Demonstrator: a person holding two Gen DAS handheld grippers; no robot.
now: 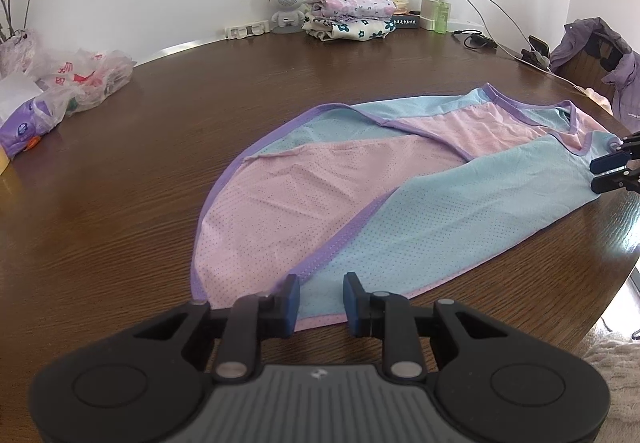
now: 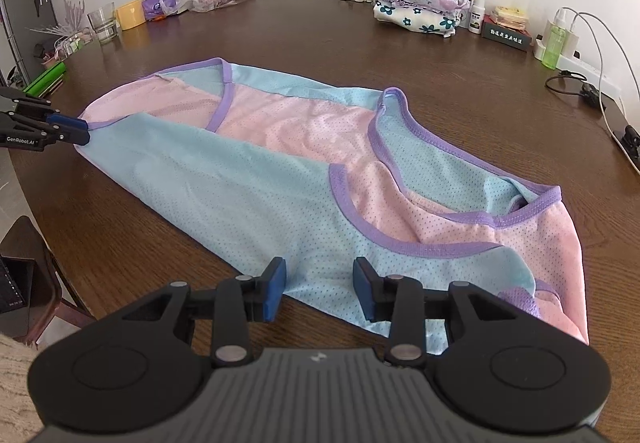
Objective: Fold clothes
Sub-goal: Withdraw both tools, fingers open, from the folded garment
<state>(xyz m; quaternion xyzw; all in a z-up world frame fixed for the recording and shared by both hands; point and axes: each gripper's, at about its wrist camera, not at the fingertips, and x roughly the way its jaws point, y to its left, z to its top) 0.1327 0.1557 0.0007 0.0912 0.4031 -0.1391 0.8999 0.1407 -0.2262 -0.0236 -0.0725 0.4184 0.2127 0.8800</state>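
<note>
"GenRobot.AI" on the left gripper (image 2: 82, 131); box lettering seemingly illegible.

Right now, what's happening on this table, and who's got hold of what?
A person is folding a pink and blue vest lying on the wooden table, one side already turned over the middle. The left tool sits open at the hem end and the right tool open at the armhole end, each with cloth lying between its fingers but not pinched. A pile of folded clothes waits by the wall.
</note>
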